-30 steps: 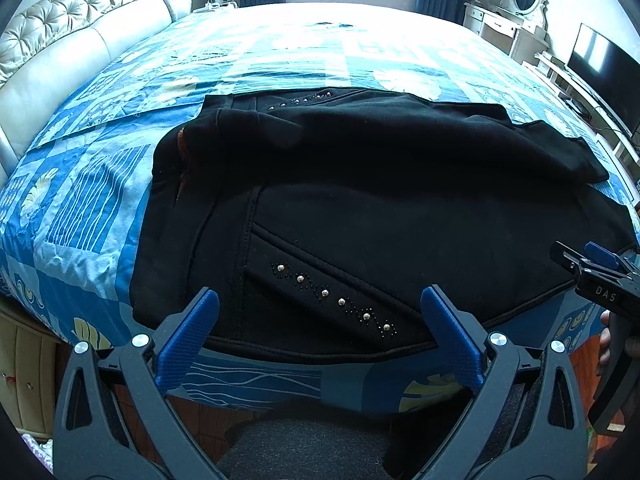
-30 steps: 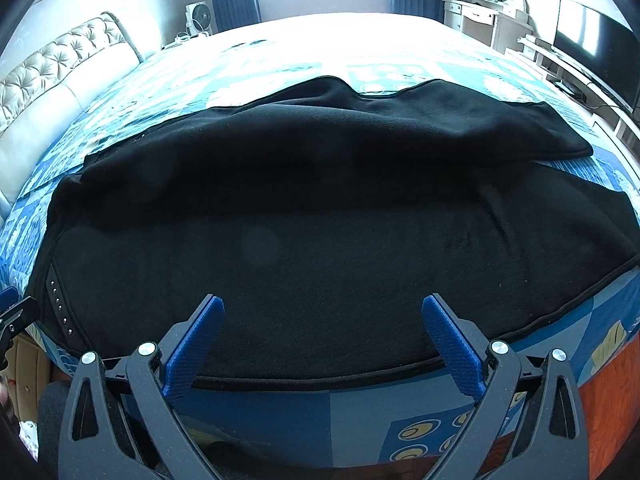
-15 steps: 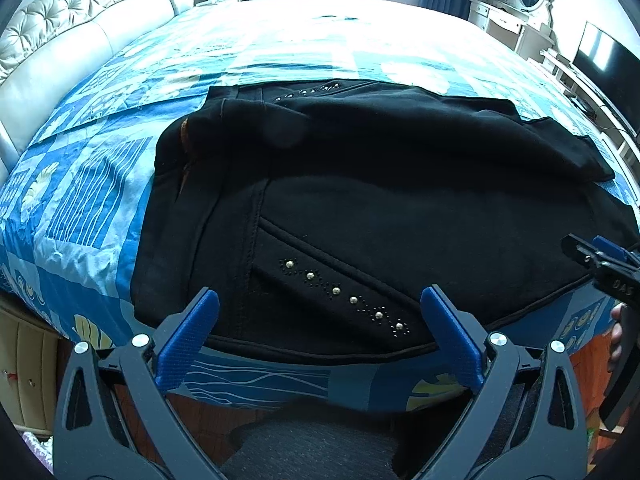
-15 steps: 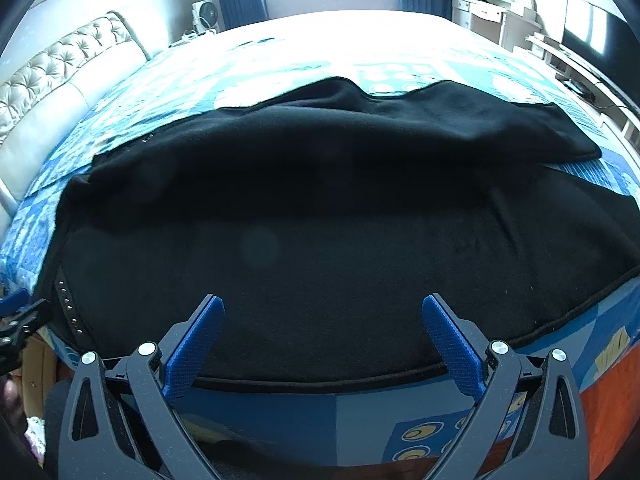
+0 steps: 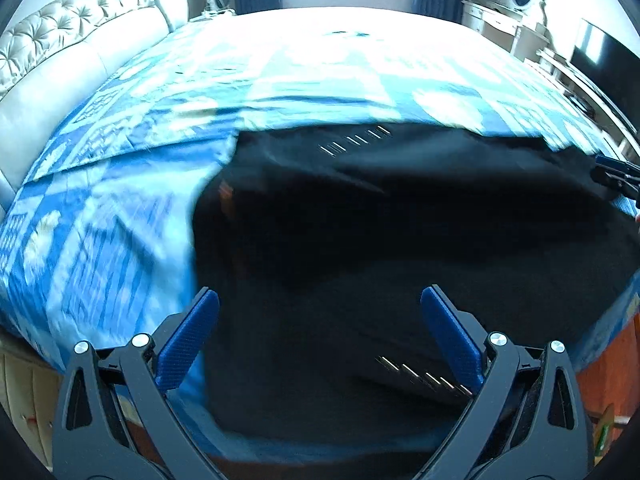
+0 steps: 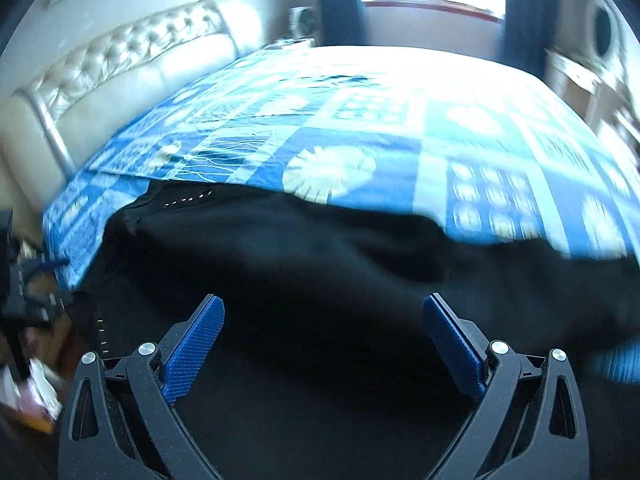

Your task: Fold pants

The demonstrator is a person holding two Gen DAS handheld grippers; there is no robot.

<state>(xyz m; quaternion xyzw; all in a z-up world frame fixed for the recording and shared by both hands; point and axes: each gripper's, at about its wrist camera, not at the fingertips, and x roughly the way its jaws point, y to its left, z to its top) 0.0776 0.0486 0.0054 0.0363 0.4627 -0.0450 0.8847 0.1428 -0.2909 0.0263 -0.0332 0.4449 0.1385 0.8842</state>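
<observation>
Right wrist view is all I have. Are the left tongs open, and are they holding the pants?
Observer: The left tongs are open and empty, over the waist end of the pants.
Operator: Any landmark near them?
Observer: A row of metal studs lies by their right finger, though it is blurred.
Operator: Anything at the waistband?
Observer: A small orange patch shows at the waist opening. It is too blurred to name.

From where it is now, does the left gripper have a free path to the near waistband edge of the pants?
Probably yes. The left gripper is open just above the black pants, near their studded pocket, and nothing lies between the fingers and the fabric. Motion blur hides the exact edge.
</observation>
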